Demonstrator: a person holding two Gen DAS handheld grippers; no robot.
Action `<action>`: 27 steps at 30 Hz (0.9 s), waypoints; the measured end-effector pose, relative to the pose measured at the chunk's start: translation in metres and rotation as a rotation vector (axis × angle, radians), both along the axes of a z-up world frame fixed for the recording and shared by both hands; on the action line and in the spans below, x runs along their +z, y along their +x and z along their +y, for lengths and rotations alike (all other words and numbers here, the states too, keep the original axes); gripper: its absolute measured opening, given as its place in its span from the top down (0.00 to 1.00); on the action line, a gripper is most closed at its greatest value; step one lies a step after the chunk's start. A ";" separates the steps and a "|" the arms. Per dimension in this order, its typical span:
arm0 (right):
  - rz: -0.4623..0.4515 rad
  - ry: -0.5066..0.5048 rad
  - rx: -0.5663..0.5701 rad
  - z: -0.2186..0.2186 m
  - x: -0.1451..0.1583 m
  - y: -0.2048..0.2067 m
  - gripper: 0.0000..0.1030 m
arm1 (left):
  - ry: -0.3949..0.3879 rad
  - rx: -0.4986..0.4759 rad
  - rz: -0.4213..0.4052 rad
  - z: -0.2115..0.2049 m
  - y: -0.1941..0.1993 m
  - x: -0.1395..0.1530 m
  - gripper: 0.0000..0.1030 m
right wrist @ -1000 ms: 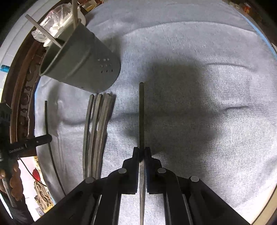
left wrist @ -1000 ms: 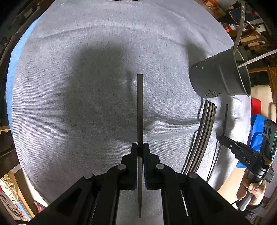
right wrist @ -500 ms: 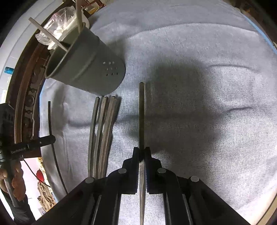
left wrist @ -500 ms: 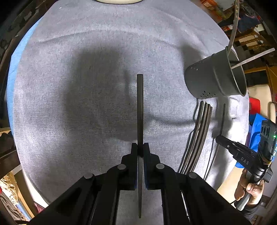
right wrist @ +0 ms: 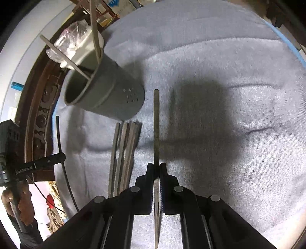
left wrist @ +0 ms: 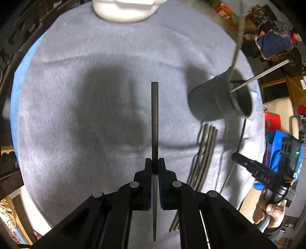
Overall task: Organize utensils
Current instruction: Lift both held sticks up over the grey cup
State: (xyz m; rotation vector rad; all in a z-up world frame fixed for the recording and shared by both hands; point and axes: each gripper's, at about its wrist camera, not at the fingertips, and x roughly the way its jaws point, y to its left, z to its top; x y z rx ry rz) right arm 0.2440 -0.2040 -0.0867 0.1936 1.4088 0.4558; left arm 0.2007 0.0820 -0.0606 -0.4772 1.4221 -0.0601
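My left gripper (left wrist: 155,164) is shut on a slim dark utensil (left wrist: 154,118), held edge-on above the grey cloth (left wrist: 76,61). My right gripper (right wrist: 157,169) is shut on a similar slim utensil (right wrist: 156,124). A grey perforated holder cup (right wrist: 107,95) (left wrist: 216,99) stands on the cloth with two pale utensils leaning in it. Several dark utensils (right wrist: 124,153) (left wrist: 206,149) lie side by side just below the cup. Each view shows the other gripper at the cloth's edge: the right gripper (left wrist: 237,159) and the left gripper (right wrist: 61,157), each with its thin utensil.
A white container (left wrist: 126,9) sits at the far edge of the cloth. Behind the cup stands a white tub (right wrist: 82,47) with clear plastic. A carved dark wooden rim (right wrist: 38,118) borders the table. A person's hand (left wrist: 267,210) grips the right handle.
Both grippers have lifted with their utensils, so the cloth, cup and lying utensils look farther off. The white container has come into the left view's top.
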 end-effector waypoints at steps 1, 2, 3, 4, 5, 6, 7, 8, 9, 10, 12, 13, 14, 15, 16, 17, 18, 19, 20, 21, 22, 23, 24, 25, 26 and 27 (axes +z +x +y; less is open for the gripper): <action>-0.007 0.012 -0.005 -0.002 0.003 0.000 0.94 | 0.003 0.001 -0.015 0.000 0.000 0.005 0.94; -0.014 0.023 -0.011 -0.004 0.007 0.000 0.94 | 0.002 0.000 -0.036 -0.001 0.000 0.011 0.94; -0.020 0.033 -0.016 -0.006 0.010 -0.001 0.94 | -0.003 0.000 -0.053 -0.001 0.000 0.017 0.94; -0.029 0.048 -0.021 -0.010 0.015 -0.001 0.94 | -0.006 0.002 -0.073 -0.002 0.000 0.025 0.94; -0.039 0.061 -0.028 -0.011 0.020 0.000 0.94 | -0.005 0.005 -0.092 -0.005 0.001 0.033 0.94; -0.049 0.073 -0.036 -0.013 0.024 0.000 0.94 | -0.006 0.007 -0.116 -0.003 0.002 0.042 0.94; -0.064 0.090 -0.046 -0.016 0.031 0.001 0.94 | -0.007 0.012 -0.145 -0.002 0.002 0.051 0.94; -0.081 0.109 -0.060 -0.019 0.038 0.002 0.94 | -0.004 0.020 -0.175 -0.001 0.002 0.061 0.94; -0.098 0.127 -0.072 -0.020 0.044 0.003 0.94 | -0.004 0.028 -0.201 0.000 0.001 0.068 0.94; -0.117 0.147 -0.084 -0.019 0.051 0.003 0.94 | -0.003 0.037 -0.237 0.001 0.001 0.078 0.94; -0.151 0.177 -0.102 -0.021 0.064 0.005 0.94 | 0.016 0.053 -0.283 0.003 0.002 0.094 0.94; -0.167 0.191 -0.112 -0.023 0.071 0.006 0.94 | 0.013 0.060 -0.308 0.004 0.002 0.101 0.94; -0.187 0.200 -0.123 -0.024 0.078 0.008 0.94 | 0.010 0.066 -0.320 0.005 0.003 0.107 0.94; -0.202 0.214 -0.132 -0.026 0.084 0.009 0.94 | 0.011 0.076 -0.336 0.006 0.003 0.113 0.94; -0.215 0.225 -0.138 -0.026 0.091 0.011 0.94 | 0.014 0.080 -0.348 0.008 0.005 0.118 0.94; -0.235 0.228 -0.144 -0.027 0.097 0.012 0.94 | 0.018 0.082 -0.364 0.008 0.007 0.124 0.94; -0.246 0.231 -0.147 -0.029 0.101 0.014 0.94 | 0.020 0.083 -0.375 0.006 0.008 0.127 0.94; -0.258 0.240 -0.153 -0.031 0.106 0.016 0.94 | 0.022 0.087 -0.390 0.004 0.009 0.131 0.94; -0.268 0.245 -0.156 -0.031 0.109 0.015 0.94 | 0.024 0.090 -0.408 0.004 0.008 0.136 0.94; -0.284 0.249 -0.160 -0.033 0.115 0.016 0.94 | 0.025 0.092 -0.426 0.003 0.009 0.141 0.94; -0.299 0.251 -0.162 -0.034 0.120 0.016 0.94 | 0.026 0.098 -0.450 -0.001 0.009 0.144 0.94; -0.314 0.253 -0.164 -0.036 0.125 0.017 0.94 | 0.026 0.105 -0.470 -0.001 0.009 0.149 0.94; -0.325 0.254 -0.166 -0.036 0.128 0.019 0.94 | 0.026 0.116 -0.494 -0.002 0.009 0.153 0.94; -0.340 0.257 -0.168 -0.038 0.134 0.019 0.94 | 0.029 0.126 -0.519 -0.003 0.009 0.158 0.94; -0.353 0.263 -0.169 -0.039 0.140 0.019 0.94 | 0.028 0.135 -0.542 -0.004 0.008 0.163 0.94; -0.363 0.268 -0.170 -0.040 0.145 0.017 0.94 | 0.025 0.145 -0.571 -0.005 0.008 0.168 0.94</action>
